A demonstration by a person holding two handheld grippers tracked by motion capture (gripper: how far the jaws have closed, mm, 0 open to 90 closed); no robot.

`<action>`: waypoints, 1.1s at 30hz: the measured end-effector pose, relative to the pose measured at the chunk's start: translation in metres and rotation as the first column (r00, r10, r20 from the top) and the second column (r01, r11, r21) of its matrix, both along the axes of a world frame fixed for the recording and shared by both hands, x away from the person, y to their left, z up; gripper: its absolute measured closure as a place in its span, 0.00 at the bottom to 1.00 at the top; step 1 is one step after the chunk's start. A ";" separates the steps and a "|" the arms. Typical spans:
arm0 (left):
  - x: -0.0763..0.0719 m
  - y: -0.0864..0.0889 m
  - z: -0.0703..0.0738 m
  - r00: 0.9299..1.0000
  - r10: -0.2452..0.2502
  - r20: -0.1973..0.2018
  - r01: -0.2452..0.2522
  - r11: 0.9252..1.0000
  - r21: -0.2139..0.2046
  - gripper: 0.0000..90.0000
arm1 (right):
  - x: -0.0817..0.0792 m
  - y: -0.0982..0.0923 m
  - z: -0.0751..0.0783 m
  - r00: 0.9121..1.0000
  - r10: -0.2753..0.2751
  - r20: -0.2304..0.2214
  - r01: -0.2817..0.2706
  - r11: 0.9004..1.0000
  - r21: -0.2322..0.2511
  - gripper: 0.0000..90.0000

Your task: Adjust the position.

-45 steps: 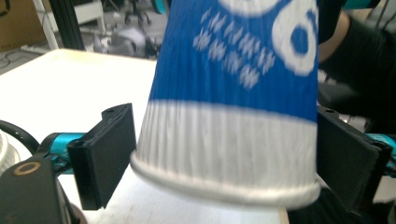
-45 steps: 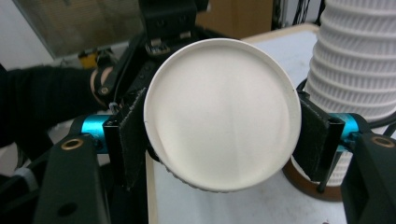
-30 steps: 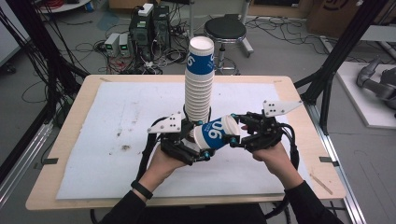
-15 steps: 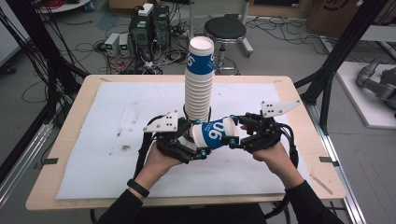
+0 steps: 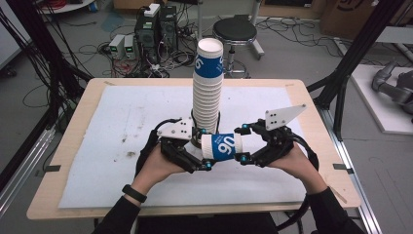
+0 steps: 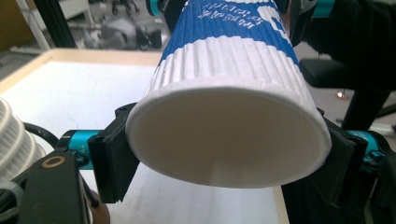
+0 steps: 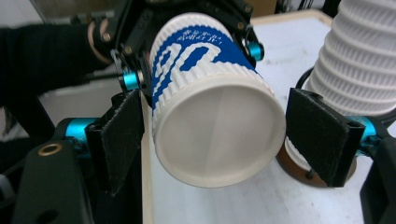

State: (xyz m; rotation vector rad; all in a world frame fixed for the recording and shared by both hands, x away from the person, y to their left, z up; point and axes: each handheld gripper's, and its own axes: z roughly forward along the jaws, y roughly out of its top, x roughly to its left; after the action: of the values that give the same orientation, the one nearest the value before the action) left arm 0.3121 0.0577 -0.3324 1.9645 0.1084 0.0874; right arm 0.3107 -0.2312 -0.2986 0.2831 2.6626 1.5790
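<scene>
High view: a person's two hands are coming in over the tabletop's near edge, each carrying a gripper, and a single paper cup is lying on its side in the air between them, just above the white mat near the middle of the tabletop. The cup's long axis is running level, left to right along the near edge, with its wide open mouth pointing at the left gripper and its narrower closed base pointing at the right gripper.

Left gripper view is showing the cup's rim sitting between the black pads, which are pressing on it from both sides; these jaws have just been closing, and they are now gripping the cup at its mouth end.

Right gripper view is showing the cup's flat base between two pads that are standing apart from it, with a gap on each side; these jaws have just been opening, so the right gripper is holding nothing.

Just beyond the cup, toward the tabletop's far edge, a tall stack of cups is standing upright on the mat.
</scene>
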 end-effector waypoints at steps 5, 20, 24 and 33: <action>0.000 -0.002 0.000 1.000 -0.008 -0.004 0.008 0.999 0.049 0.24 | 0.000 0.007 -0.005 1.000 0.007 -0.005 -0.007 0.998 -0.058 0.23; 0.002 0.002 0.002 0.998 0.028 -0.059 -0.032 0.996 -0.078 0.14 | 0.005 0.006 -0.010 0.999 0.035 -0.037 -0.035 0.999 -0.006 0.33; 0.004 0.004 0.000 0.996 0.030 -0.090 -0.044 0.986 -0.164 0.11 | 0.005 0.004 -0.009 0.999 0.023 -0.036 -0.021 0.999 0.044 0.33; 0.008 0.009 -0.008 0.987 -0.009 -0.163 -0.047 0.942 -0.333 0.11 | 0.005 -0.004 -0.006 0.999 0.017 -0.033 -0.010 0.981 0.194 0.33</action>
State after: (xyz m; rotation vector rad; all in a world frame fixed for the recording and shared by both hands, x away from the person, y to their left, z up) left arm 0.3205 0.0669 -0.3404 1.6255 0.2343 -0.0757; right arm 0.3157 -0.2352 -0.3050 0.3011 2.5418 1.8574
